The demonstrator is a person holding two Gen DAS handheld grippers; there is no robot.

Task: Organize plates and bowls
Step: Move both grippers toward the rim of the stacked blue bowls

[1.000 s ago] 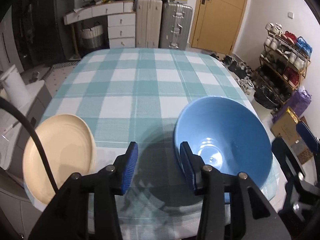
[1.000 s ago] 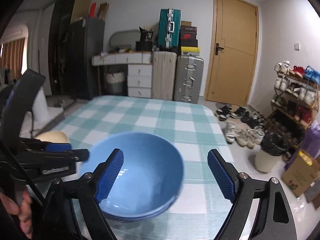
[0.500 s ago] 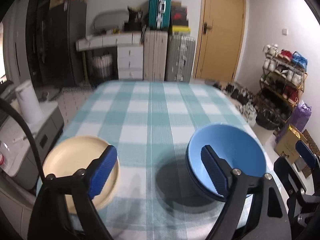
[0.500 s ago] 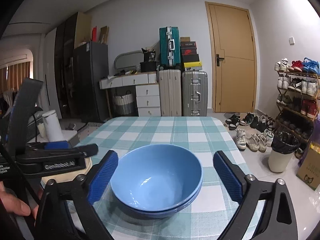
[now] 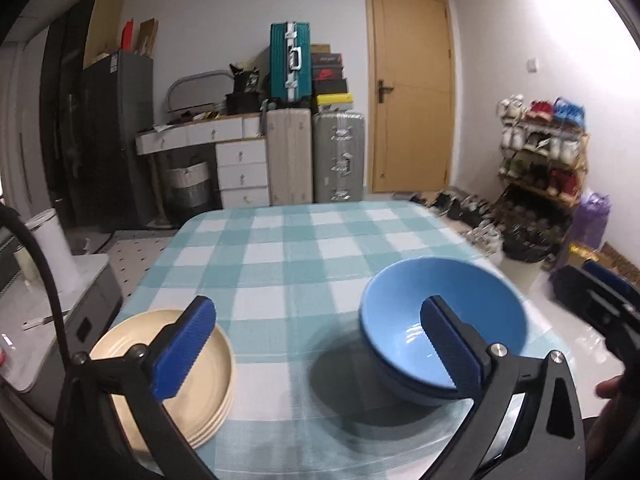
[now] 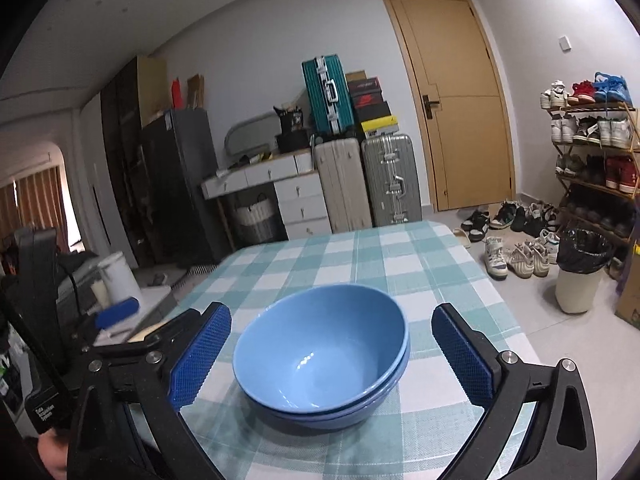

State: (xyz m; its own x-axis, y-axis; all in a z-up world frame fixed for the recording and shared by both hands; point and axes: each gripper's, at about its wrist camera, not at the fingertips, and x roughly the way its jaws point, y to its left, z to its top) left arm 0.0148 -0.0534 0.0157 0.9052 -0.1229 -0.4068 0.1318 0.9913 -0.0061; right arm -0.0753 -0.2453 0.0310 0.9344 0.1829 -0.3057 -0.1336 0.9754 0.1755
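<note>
Blue pads first, nearest the lens: the right gripper (image 6: 332, 358) stands wide open with nothing pressed between its pads, and the left gripper (image 5: 316, 354) is opening too, its last bit of travel, nothing between its jaws either.

Just past them, on the checked tablecloth (image 5: 304, 248), sit the goods. The blue bowls (image 6: 322, 354) are nested near the table's front edge, two of them by the double rim line in the right wrist view. They look glazed, so I'd call them hard, smooth, a bit slippery and breakable. The steep wall is too broad for these jaws, I'd judge, so the rim is the place to pinch, one pad inside and one outside, and lift gently since the top bowl may drag its mate.

To the left, the cream plates (image 5: 208, 364) are stacked at the table's near corner, partly behind the left gripper's finger. Three edges show, possibly four; the blur makes that hard to settle. Stiff, flat, low lip: take the overhanging rim.

Beyond, the cloth runs bare towards suitcases (image 5: 316, 160) and a door (image 5: 412, 92).
</note>
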